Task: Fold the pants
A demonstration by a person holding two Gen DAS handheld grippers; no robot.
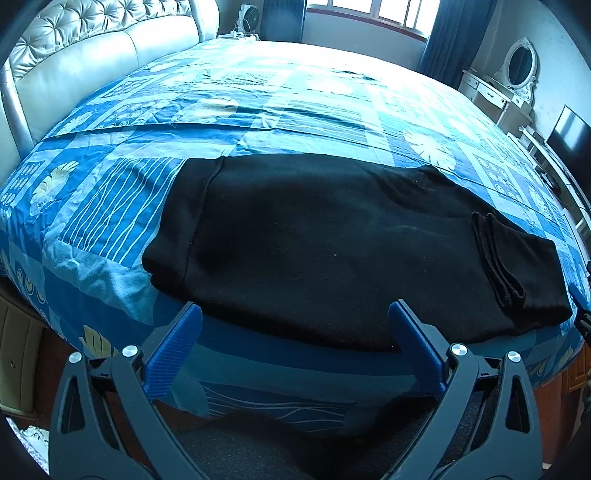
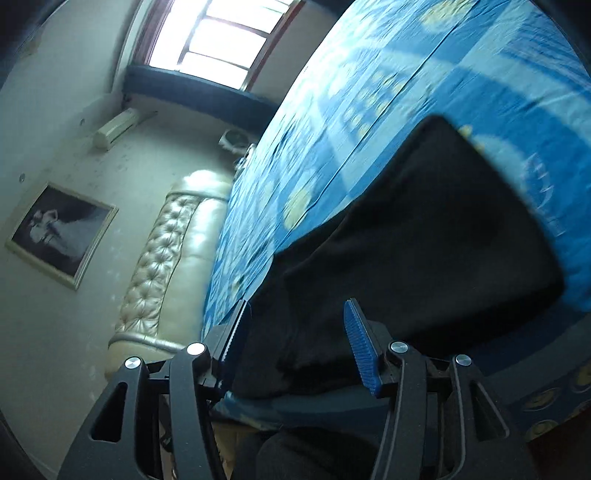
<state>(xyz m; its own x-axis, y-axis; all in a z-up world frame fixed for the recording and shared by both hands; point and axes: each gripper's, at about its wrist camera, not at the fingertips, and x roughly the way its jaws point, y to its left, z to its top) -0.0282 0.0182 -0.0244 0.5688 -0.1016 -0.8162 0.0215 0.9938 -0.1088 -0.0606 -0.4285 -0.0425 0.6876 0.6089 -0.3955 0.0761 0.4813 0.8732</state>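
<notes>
Black pants point(image 1: 332, 236) lie folded lengthwise across the near part of a bed with a blue patterned cover point(image 1: 258, 96). Their cuffs are doubled back onto the fabric at the right end point(image 1: 517, 266). My left gripper point(image 1: 295, 317) hovers at the pants' near edge, open, with nothing between its blue pads point(image 1: 173, 354). The right wrist view is rolled on its side and blurred. There the pants point(image 2: 424, 240) stretch away ahead of my right gripper point(image 2: 295, 317), which stands open just above the near fabric; its pads point(image 2: 360, 347) press on nothing.
A padded cream headboard point(image 1: 92, 62) runs along the bed's left side. A window point(image 1: 376, 11) with dark curtains is at the back. A white dresser with an oval mirror point(image 1: 517, 70) and a TV point(image 1: 570, 136) stand at the right. A framed picture point(image 2: 61, 232) hangs on the wall.
</notes>
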